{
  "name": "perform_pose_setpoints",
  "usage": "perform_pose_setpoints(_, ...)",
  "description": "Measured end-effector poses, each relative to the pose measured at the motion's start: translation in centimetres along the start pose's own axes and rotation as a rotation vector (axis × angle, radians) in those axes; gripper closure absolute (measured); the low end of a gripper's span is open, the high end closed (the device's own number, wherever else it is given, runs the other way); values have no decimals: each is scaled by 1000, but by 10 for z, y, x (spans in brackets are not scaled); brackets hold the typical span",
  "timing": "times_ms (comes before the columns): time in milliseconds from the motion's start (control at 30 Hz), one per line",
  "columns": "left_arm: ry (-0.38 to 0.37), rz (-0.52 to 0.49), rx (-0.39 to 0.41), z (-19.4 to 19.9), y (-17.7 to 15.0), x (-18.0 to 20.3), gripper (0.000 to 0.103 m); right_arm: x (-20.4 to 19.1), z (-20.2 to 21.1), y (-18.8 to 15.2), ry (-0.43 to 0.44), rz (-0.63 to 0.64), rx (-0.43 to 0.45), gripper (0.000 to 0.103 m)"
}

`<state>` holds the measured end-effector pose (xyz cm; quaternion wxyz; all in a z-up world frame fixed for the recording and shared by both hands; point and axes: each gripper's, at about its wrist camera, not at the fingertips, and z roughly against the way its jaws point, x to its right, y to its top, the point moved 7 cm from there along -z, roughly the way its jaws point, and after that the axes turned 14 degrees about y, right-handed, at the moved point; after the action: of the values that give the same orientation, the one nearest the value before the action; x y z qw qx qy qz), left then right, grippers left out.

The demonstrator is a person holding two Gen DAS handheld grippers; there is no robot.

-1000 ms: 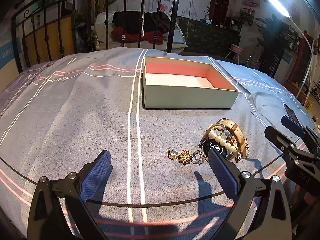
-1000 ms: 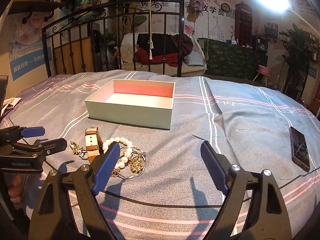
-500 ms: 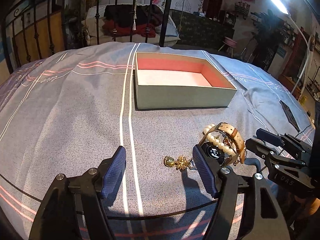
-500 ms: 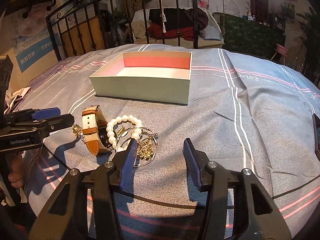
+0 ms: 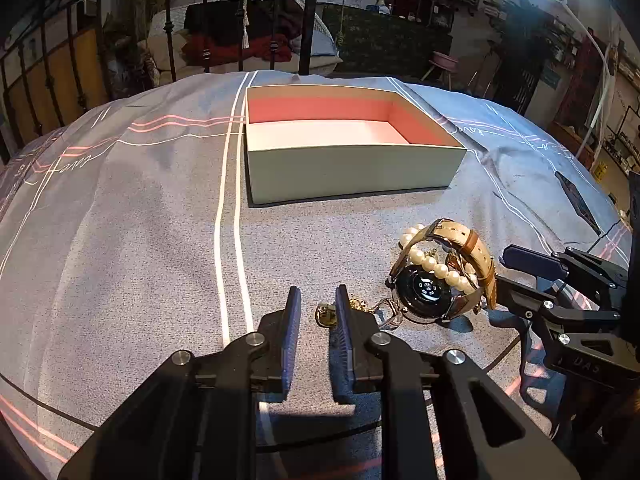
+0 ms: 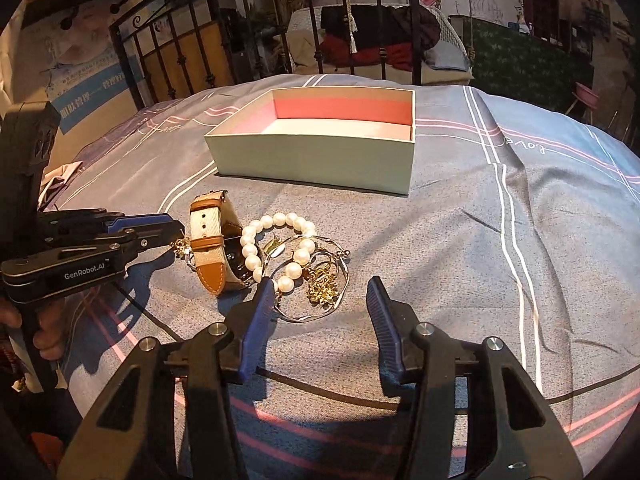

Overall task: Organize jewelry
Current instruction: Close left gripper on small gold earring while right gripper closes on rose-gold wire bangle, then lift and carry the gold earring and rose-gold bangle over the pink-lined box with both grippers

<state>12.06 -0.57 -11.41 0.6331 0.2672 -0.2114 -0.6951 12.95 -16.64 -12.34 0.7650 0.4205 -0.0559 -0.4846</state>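
Left wrist view showed one open box (image 5: 348, 168) on the bedspread (image 5: 120, 240), one watch (image 5: 430, 290) resting on edge with its face turned toward that camera, and one pearl bracelet (image 5: 436, 266) draped over it. The left gripper (image 5: 316, 306) had its jaws narrowed to a slim gap, nothing between them, beside a small gold charm (image 5: 326, 316). Right wrist view alone revealed a tangle of gold chains (image 6: 324, 284) beyond the right gripper (image 6: 320, 300), jaws wide apart; the watch strap's long axis ran toward the box.

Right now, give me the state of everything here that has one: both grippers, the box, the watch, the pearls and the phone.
Left gripper: nearly shut, jaws a narrow gap apart beside the gold charm, nothing held.
Right gripper: open, empty.
Box: lidless, nothing visible inside.
Watch: strap buckled into a loop, lying on the bedspread.
Pearl bracelet: closed loop, tangled with gold chains.
Phone: screen dark.
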Motion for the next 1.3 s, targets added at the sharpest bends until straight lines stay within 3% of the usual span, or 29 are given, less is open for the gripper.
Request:
perform_pose_setpoints(33, -4, -9, 5, 0, 0, 2, 97, -1, -1, 0, 5, 2, -3, 54)
perform_pose_setpoints(200, -7, -24, 22, -1, 1, 6, 98, -2, -6, 2, 26, 5, -17, 54)
perform_pose_setpoints(500, -62, 95, 9, 3, 11, -11, 98, -3, -25, 6, 32, 15, -80, 54)
perform_pose_setpoints(700, -97, 134, 22, 13, 19, -16, 98, -4, -25, 5, 32, 27, -78, 58)
perform_pose_setpoints(767, -113, 154, 24, 15, 20, -18, 98, -4, -24, 5, 37, 25, -76, 72)
perform_pose_setpoints(833, -125, 178, 21, 18, 21, -20, 98, -4, -22, 5, 37, 27, -79, 79)
perform_pose_setpoints(1033, -117, 173, 34, 23, 23, -20, 98, -3, -17, 3, 42, 12, -60, 83)
perform_pose_setpoints(1067, -115, 168, 35, 24, 23, -19, 98, -2, -15, 4, 38, 12, -52, 91)
perform_pose_setpoints(1167, -112, 159, 35, 25, 22, -16, 98, -1, -11, 5, 44, 4, -39, 96)
perform_pose_setpoints(1300, -110, 149, 40, 26, 23, -14, 98, 0, -6, 7, 48, -2, -22, 96)
